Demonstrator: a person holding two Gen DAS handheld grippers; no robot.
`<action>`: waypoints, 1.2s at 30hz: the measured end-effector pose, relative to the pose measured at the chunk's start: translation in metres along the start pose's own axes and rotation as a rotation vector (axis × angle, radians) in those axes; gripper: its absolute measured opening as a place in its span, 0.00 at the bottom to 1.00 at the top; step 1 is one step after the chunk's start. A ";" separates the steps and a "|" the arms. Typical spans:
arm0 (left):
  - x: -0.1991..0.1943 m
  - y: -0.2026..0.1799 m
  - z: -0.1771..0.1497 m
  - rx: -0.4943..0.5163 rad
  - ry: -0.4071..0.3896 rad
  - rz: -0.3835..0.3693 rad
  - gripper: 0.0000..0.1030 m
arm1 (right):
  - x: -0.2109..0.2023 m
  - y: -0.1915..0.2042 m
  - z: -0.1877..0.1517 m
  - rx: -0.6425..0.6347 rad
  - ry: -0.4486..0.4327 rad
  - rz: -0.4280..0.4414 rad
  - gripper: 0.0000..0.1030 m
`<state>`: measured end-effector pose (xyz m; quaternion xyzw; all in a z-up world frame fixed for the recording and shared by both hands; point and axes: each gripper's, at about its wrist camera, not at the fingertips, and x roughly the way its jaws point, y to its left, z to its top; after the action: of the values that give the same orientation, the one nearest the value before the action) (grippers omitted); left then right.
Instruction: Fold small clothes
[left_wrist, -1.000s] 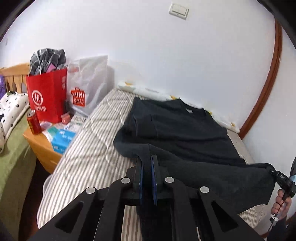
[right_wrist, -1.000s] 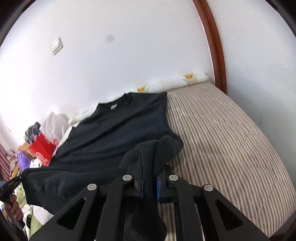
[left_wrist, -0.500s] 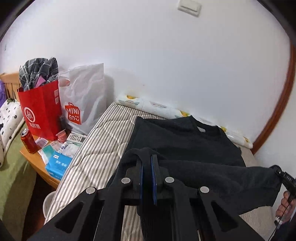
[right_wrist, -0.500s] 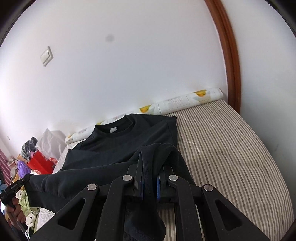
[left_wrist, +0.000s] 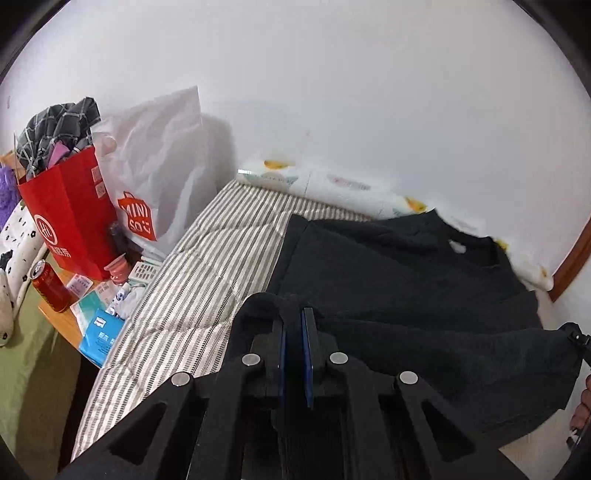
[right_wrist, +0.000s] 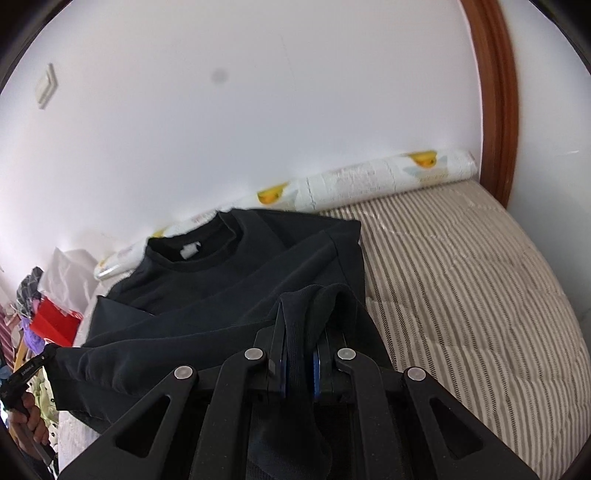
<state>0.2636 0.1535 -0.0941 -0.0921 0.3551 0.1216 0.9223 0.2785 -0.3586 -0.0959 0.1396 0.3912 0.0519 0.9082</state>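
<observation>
A black sweatshirt (left_wrist: 406, 273) lies on the striped bed (left_wrist: 214, 273) with its collar toward the far wall. It also shows in the right wrist view (right_wrist: 236, 280). My left gripper (left_wrist: 293, 325) is shut on the left corner of its hem. My right gripper (right_wrist: 299, 332) is shut on the right corner of the hem. Both hold the hem lifted above the bed, stretched between them over the shirt's body. The other gripper shows at each view's edge.
A patterned white roll (right_wrist: 369, 177) lies along the wall at the bed's far edge. A nightstand (left_wrist: 62, 314) left of the bed holds a red paper bag (left_wrist: 70, 225), a white Miniso bag (left_wrist: 155, 162), a red can (left_wrist: 48, 284) and small items. A brown door frame (right_wrist: 495, 92) stands at right.
Both grippers have carried the lifted hem forward over the shirt toward the collar and wall. The collar and the roll now look nearer in both views.
</observation>
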 end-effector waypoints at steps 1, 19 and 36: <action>0.005 0.000 0.000 0.000 0.009 0.003 0.08 | 0.005 -0.001 0.000 0.000 0.009 -0.003 0.09; -0.013 0.007 -0.019 -0.019 0.035 -0.025 0.34 | -0.028 -0.011 -0.029 -0.110 0.047 -0.081 0.49; -0.034 0.058 -0.100 -0.136 0.128 -0.124 0.52 | -0.056 -0.065 -0.091 0.134 0.049 -0.071 0.49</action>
<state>0.1591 0.1776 -0.1484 -0.1837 0.3977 0.0820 0.8952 0.1729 -0.4125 -0.1350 0.1849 0.4204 -0.0032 0.8883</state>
